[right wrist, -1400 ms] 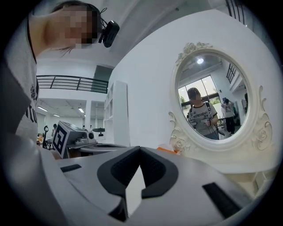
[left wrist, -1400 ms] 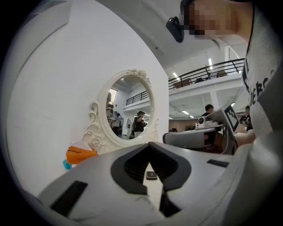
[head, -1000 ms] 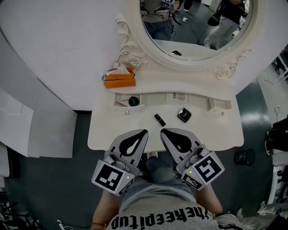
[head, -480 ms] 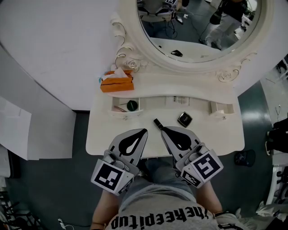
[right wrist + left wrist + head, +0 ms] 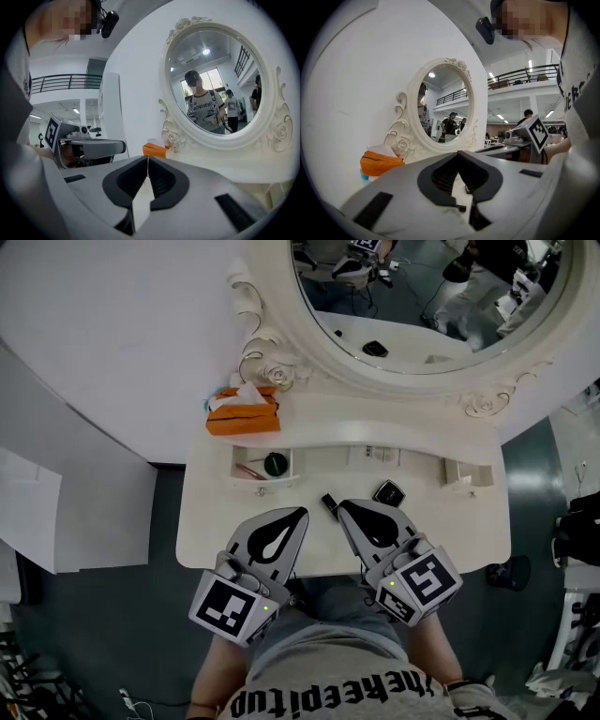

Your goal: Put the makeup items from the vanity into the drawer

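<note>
A black lipstick (image 5: 329,504) lies on the white vanity top (image 5: 216,521), just left of the tip of my right gripper (image 5: 343,506). A black compact (image 5: 388,492) lies a little further right, beyond that gripper. The small left drawer (image 5: 246,457) stands open and holds a dark round item (image 5: 275,464). My left gripper (image 5: 302,513) hovers over the vanity's front edge, left of the lipstick. The jaws of both grippers meet at the tips with nothing between them, as the left gripper view (image 5: 459,153) and the right gripper view (image 5: 148,157) show.
An orange tissue box (image 5: 242,413) stands at the back left beside the oval mirror (image 5: 422,296). Another small drawer (image 5: 466,474) is open at the right. The person's lap and shirt fill the space below the vanity's front edge.
Both grippers have moved forward over the vanity. The right gripper's tip, which was short of the lipstick, now lies beside it. Lipstick and compact have not been touched.
</note>
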